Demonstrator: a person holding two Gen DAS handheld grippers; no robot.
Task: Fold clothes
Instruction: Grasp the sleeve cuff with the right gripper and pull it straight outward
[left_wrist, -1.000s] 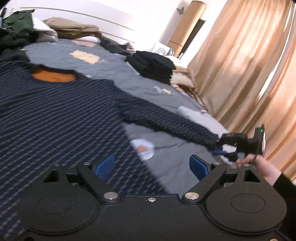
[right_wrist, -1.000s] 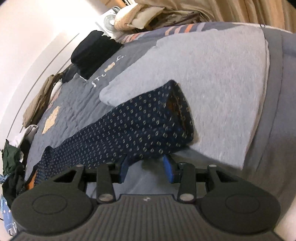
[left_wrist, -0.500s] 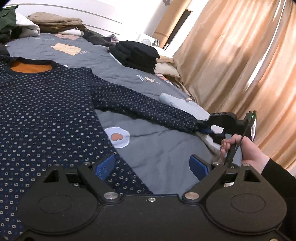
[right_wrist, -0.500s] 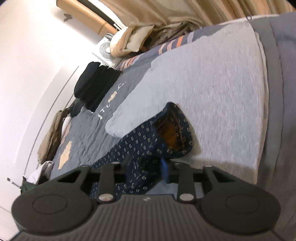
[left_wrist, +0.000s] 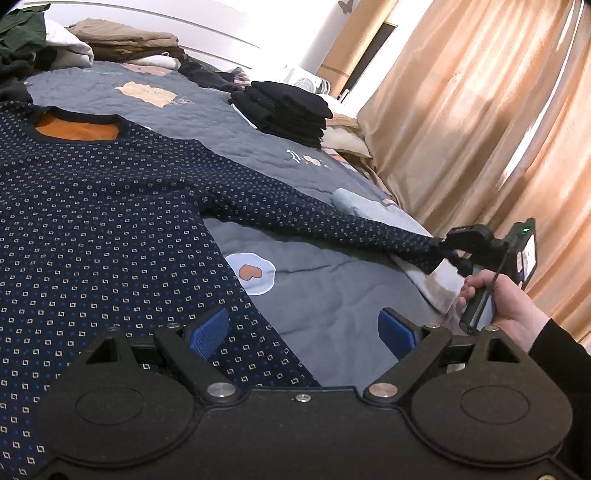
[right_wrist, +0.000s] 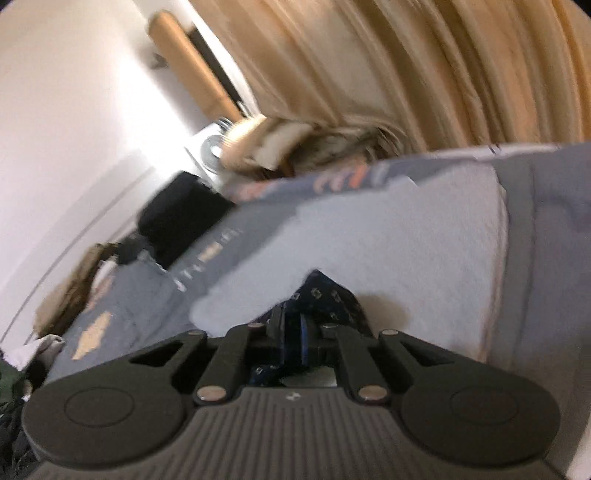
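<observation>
Pinching the cuff (right_wrist: 325, 295) of the sweater (left_wrist: 110, 229), the right tongs (right_wrist: 291, 332) sit together on the fabric at the lower middle of the right wrist view; in the left wrist view the same tool (left_wrist: 448, 251) shows at the right edge, the sleeve (left_wrist: 295, 214) drawn out straight toward it. The left tongs (left_wrist: 306, 328) stand apart, holding nothing, low in the frame over the sweater's side edge. The sweater lies flat on the bed (left_wrist: 332, 280), filling the left half of that view, collar at upper left.

The grip looks thin, only the cuff's end between the pads, so a quick swing across could pull it free and drop the sleeve crooked. The right wrist view is blurred, which hints at fast motion; that makes a slip likelier. With nothing pinning the body, dragging the sleeve may tug the whole sweater toward the right and wrinkle it. A pale cloth (left_wrist: 417, 266) lies under the cuff and might get caught along with it
</observation>
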